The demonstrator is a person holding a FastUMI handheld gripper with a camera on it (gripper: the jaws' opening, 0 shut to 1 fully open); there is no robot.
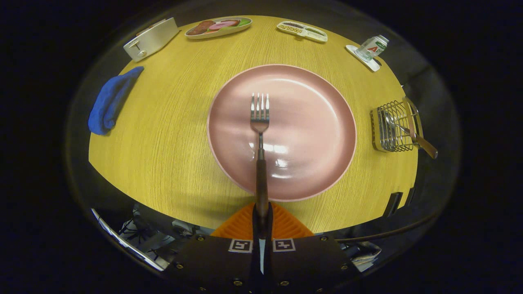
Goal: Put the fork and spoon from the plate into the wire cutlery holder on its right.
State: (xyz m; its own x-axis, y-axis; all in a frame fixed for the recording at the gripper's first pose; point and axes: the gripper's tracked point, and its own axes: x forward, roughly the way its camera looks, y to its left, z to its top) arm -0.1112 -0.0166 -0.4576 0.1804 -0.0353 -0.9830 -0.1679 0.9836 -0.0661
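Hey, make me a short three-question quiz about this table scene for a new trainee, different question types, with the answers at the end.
1. True or false: the gripper has its jaws closed on the handle of the fork.
2. Multiple choice: where is the spoon?
A. on the pink plate
B. in the wire cutlery holder
C. on the blue cloth
3. Fill in: the fork's tines hang over the ____.

Key: 1 true; 2 B; 3 pink plate.
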